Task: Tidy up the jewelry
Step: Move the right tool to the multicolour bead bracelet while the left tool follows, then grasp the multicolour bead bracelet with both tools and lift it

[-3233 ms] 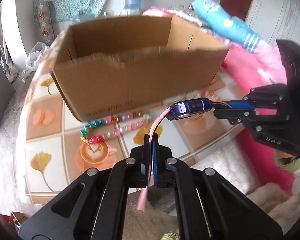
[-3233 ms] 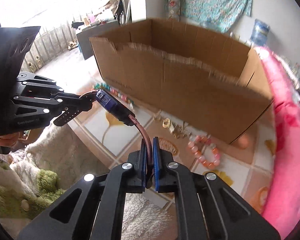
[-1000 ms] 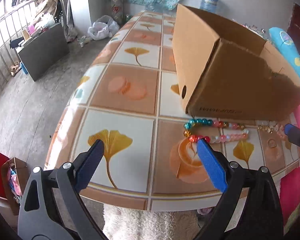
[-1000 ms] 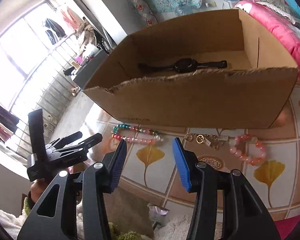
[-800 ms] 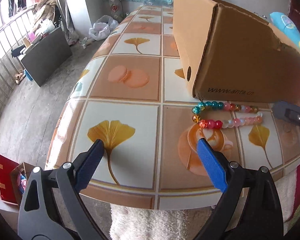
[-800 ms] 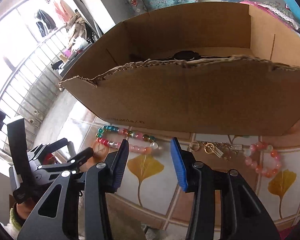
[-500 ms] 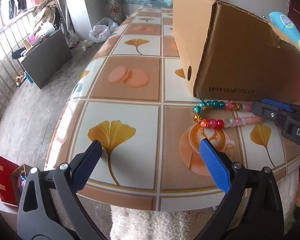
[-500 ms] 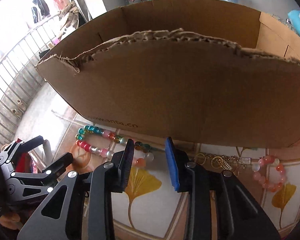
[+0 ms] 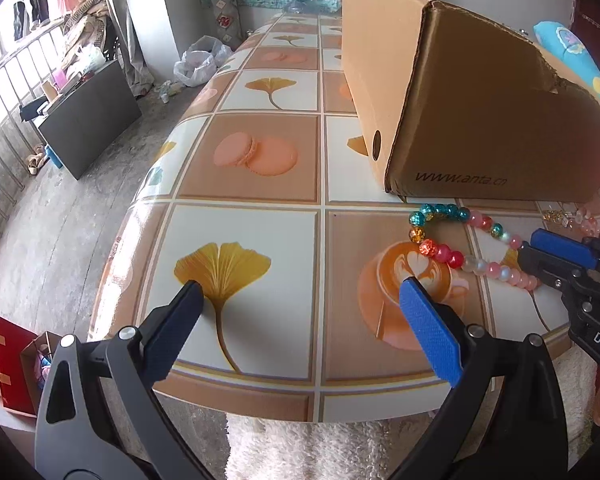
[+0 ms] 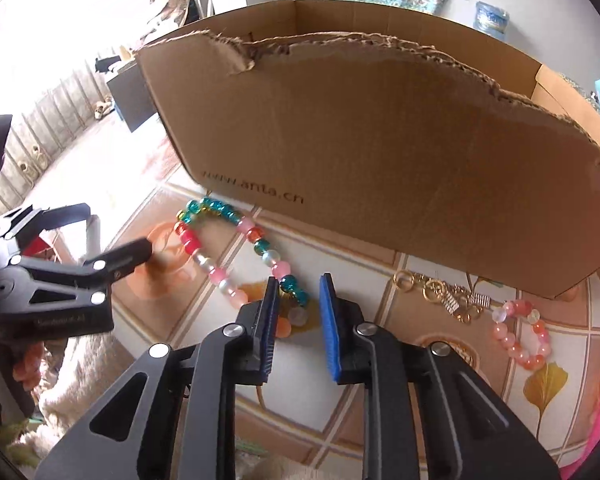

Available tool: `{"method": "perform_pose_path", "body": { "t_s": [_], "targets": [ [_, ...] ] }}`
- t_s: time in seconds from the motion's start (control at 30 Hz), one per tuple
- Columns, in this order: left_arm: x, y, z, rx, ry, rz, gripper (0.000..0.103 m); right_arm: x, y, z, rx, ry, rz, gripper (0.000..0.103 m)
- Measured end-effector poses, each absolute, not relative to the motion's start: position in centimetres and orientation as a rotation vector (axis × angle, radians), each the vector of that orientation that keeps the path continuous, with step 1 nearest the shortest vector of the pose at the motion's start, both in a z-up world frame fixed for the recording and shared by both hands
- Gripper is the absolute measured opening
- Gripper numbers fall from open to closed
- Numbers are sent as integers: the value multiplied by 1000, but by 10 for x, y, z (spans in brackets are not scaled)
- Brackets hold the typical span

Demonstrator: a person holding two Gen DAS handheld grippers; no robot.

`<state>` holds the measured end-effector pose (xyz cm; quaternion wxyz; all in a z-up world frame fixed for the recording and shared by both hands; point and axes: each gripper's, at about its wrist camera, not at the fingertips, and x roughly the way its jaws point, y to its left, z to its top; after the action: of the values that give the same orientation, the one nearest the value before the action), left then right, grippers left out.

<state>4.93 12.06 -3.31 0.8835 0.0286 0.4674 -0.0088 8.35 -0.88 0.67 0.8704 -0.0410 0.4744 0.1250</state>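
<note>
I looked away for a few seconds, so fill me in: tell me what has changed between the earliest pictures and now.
Both grippers let go of the strapped watch; a second ago a dark watch lay inside the cardboard box. The right gripper came down to the multicolour bead necklace; its jaws are closing around the near end, pads not yet pressing. The left gripper hangs open over the table. Box, pink bracelet and gold chain stayed put.
</note>
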Motion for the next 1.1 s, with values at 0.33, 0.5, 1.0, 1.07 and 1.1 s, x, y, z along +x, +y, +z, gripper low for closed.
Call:
{"method": "perform_pose_path", "body": {
  "t_s": [0.33, 0.5, 1.0, 1.07, 1.1],
  "targets": [
    [44, 102, -10, 45, 869, -177, 87, 51, -6, 4, -70, 975, 285, 17],
    [53, 78, -13, 7, 888, -322, 55, 50, -15, 3, -44, 955, 291, 16],
    [58, 36, -26, 184, 930, -321, 29, 59, -55, 3, 93, 927, 326, 13],
    [57, 36, -26, 190, 930, -327, 24, 60, -58, 4, 108, 922, 333, 13],
    [57, 33, -25, 193, 929, -335, 19, 61, -58, 1, 115, 919, 336, 13]
  ]
}}
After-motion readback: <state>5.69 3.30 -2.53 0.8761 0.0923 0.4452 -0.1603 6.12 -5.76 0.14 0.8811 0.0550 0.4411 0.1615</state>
